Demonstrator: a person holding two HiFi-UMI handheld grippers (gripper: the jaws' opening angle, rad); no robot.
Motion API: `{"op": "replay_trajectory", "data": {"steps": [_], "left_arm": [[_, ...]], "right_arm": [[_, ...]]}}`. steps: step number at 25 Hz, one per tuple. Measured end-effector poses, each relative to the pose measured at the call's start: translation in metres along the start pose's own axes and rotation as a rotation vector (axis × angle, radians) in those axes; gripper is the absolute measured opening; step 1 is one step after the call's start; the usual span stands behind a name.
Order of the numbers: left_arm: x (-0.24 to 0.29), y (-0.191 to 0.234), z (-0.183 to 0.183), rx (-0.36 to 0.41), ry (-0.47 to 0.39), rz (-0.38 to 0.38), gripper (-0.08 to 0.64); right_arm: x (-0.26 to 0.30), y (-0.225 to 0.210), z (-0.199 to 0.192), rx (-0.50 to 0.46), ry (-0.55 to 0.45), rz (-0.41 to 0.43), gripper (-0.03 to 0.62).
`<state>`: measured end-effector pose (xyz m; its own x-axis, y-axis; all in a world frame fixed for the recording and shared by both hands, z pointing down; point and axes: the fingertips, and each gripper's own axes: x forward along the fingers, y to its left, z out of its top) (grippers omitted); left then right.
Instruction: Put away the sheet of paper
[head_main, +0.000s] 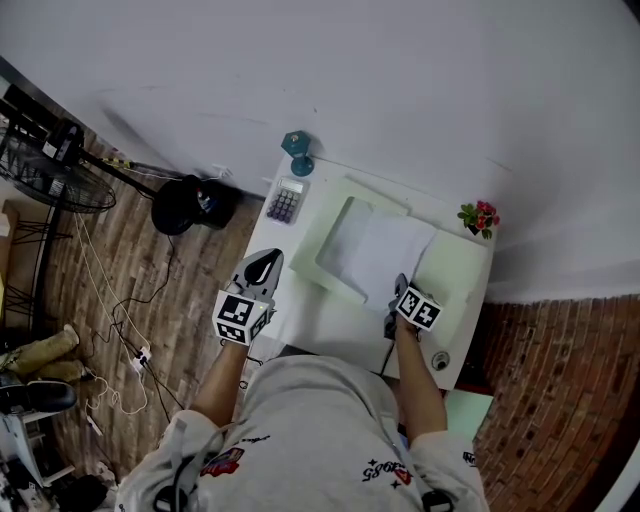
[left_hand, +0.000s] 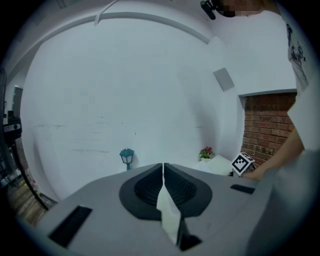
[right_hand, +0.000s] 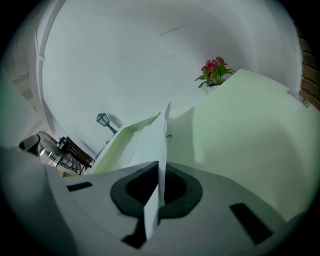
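Your right gripper (right_hand: 161, 166) has its fingers pinched shut on the near edge of the sheet of paper (right_hand: 147, 145). The sheet hangs over the green tray (right_hand: 112, 145) just ahead, ready to lower in. Your left gripper (left_hand: 163, 170) waits aside, its fingers closed and empty.

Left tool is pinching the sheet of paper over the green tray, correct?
No, it's the right tool that pinches the sheet of paper over the green tray. The right gripper view shows the sheet's edge between its shut jaws; in the head view the left tool is off to the tray's left.
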<state>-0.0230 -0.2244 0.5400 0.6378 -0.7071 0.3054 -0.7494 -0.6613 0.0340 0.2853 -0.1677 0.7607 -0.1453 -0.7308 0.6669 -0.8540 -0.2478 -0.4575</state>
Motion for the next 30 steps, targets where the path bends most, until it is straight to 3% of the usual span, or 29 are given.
{"op": "replay_trajectory", "data": {"steps": [4,7,10,11,13,16,19,23,30], "left_arm": [[-0.003,0.001,-0.001,-0.003,-0.002,0.004,0.028],[-0.005,0.001,-0.003,-0.007,-0.003,0.007,0.028],[-0.006,0.004,-0.003,-0.01,-0.001,0.013,0.028],[-0.006,0.004,-0.003,-0.01,0.0,0.014,0.028],[-0.006,0.005,-0.005,-0.013,0.003,0.014,0.028],[-0.006,0.007,-0.007,-0.018,0.003,0.016,0.028],[-0.003,0.009,-0.009,-0.021,0.005,0.019,0.028],[0.001,0.011,-0.009,-0.025,0.005,0.018,0.028],[0.005,0.017,-0.011,-0.032,0.01,0.025,0.028]], "right_arm": [[0.008,0.006,0.003,0.056,-0.001,0.029,0.006],[0.017,0.024,0.0,0.079,0.053,0.115,0.019],[0.021,0.04,-0.001,0.016,0.102,0.18,0.141],[0.021,0.04,0.001,0.008,0.103,0.184,0.152],[0.021,0.033,0.008,0.033,0.079,0.169,0.15],[0.02,0.015,0.022,0.144,0.014,0.132,0.14],[0.019,0.006,0.026,0.233,-0.014,0.117,0.0],[0.028,0.013,0.015,0.256,0.044,0.136,0.003],[0.046,0.037,0.019,0.238,0.042,0.161,0.003]]}}
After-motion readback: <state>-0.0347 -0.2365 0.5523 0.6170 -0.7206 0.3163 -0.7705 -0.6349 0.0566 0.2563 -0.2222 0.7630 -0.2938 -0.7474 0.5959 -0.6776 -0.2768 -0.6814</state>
